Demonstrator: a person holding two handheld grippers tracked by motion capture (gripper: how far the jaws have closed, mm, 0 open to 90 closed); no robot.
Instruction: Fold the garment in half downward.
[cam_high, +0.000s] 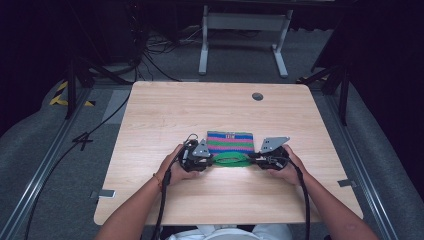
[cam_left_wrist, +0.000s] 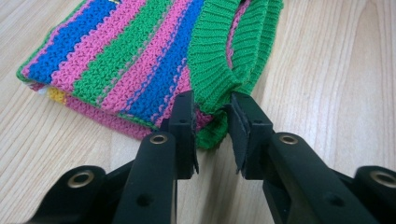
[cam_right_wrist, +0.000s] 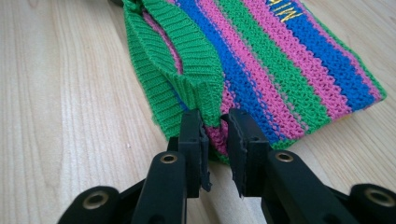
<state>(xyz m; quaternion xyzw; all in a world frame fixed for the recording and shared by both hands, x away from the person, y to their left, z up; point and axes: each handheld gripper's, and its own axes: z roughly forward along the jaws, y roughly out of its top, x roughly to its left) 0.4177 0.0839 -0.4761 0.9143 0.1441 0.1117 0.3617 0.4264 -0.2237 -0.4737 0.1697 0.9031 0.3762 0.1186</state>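
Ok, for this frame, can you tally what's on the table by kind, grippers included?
Striped knitted garment, folded: 1
Handheld grippers: 2, the left gripper and the right gripper, one at each end of the garment's green ribbed band
Total: 3

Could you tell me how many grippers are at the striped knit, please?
2: the left gripper at the knit's left corner, the right gripper at its right corner, both by the green ribbed edge.
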